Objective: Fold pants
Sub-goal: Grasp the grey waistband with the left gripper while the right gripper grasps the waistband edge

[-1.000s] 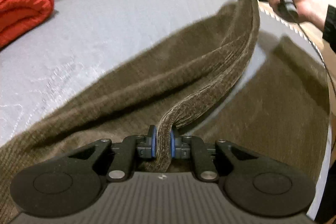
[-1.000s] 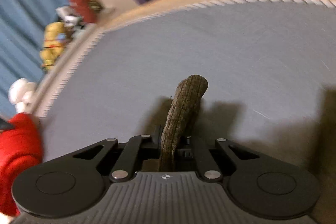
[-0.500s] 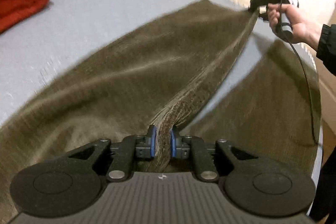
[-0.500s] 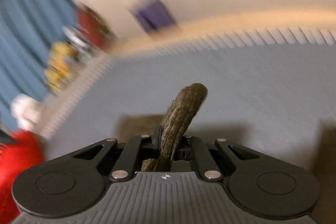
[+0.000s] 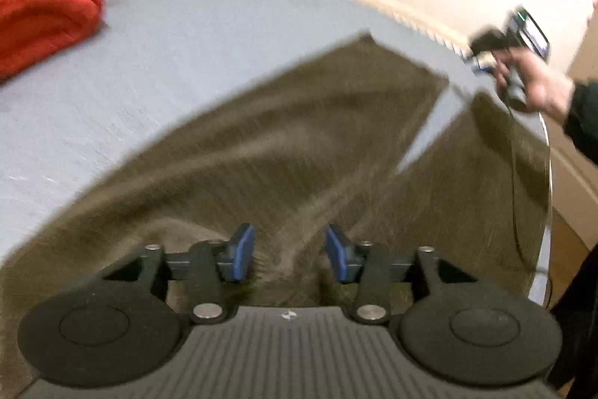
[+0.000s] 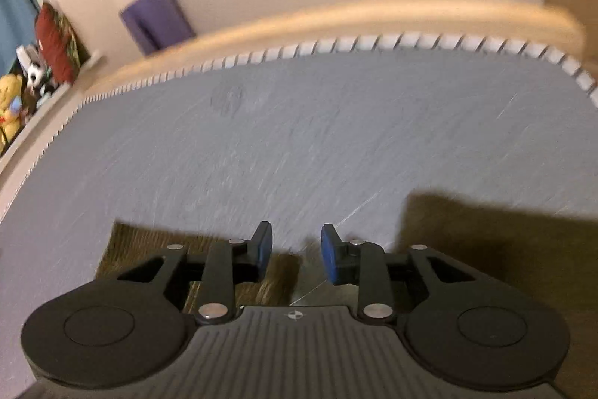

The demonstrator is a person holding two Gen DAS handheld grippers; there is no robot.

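Brown corduroy pants (image 5: 291,144) lie spread flat on the grey bed surface (image 5: 194,36), their two legs fanning out toward the far right edge. My left gripper (image 5: 289,251) hovers over the waist end, its jaws opening, the blue pads clear of the cloth below them. In the left wrist view a hand holds my right gripper (image 5: 482,57) past the leg ends. In the right wrist view my right gripper (image 6: 295,249) has its jaws opening with nothing pinched; the two leg ends (image 6: 497,242) lie just under and beside it.
A rolled red blanket (image 5: 41,10) sits at the far left of the bed. Stuffed toys (image 6: 11,107) line a ledge beyond the bed's stitched edge (image 6: 336,47). A purple item (image 6: 157,19) leans on the wall. Bare grey surface stretches ahead of the right gripper.
Both grippers have let go of the pants and opened. The lifted leg has dropped flat onto the bed, and the cloth strip no longer stands between the right gripper's pads.
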